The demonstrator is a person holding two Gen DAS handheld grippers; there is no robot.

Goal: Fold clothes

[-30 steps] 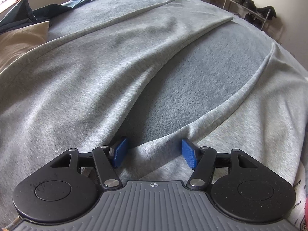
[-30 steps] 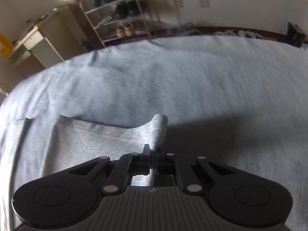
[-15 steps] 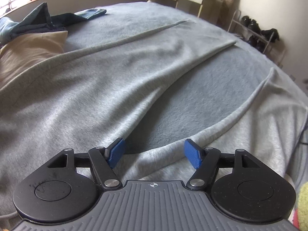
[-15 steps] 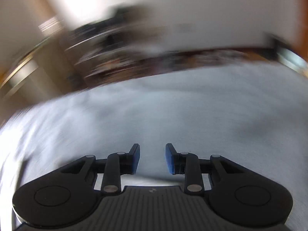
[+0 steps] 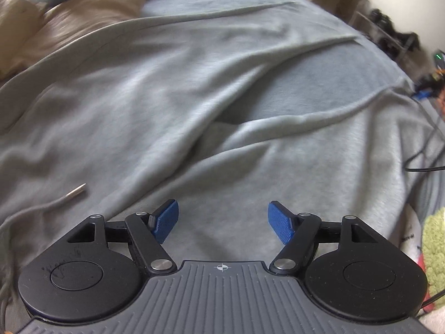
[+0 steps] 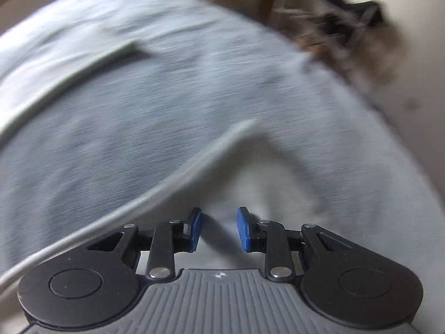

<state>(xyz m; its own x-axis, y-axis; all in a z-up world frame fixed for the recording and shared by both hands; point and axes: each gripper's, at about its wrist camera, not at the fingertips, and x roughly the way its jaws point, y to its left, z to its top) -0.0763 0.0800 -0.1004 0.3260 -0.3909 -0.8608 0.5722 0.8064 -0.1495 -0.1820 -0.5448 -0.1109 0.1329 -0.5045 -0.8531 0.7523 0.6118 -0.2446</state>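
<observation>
Item: grey garment (image 5: 172,105), jersey-knit, spread loosely over the grey blanket (image 5: 311,94) on the bed, with a drawstring tip (image 5: 75,189) lying on its near left part. Left gripper (image 5: 222,221): jaws wide apart, nothing between the blue pads, poised over a flat stretch of the cloth. Right gripper (image 6: 219,229): jaws partly apart, holding nothing, over a pale fold of the same garment (image 6: 250,183); the view is heavily smeared. Risk: with both tools free, the ridges and the raised fold across the middle may set into the next fold unless smoothed first; a pinch taken in haste could catch the blanket together with the cloth, or snag the drawstring. Change: a second ago the right jaws were clamped on a corner of the cloth and have since let it go; the left jaws have spread a little wider.
</observation>
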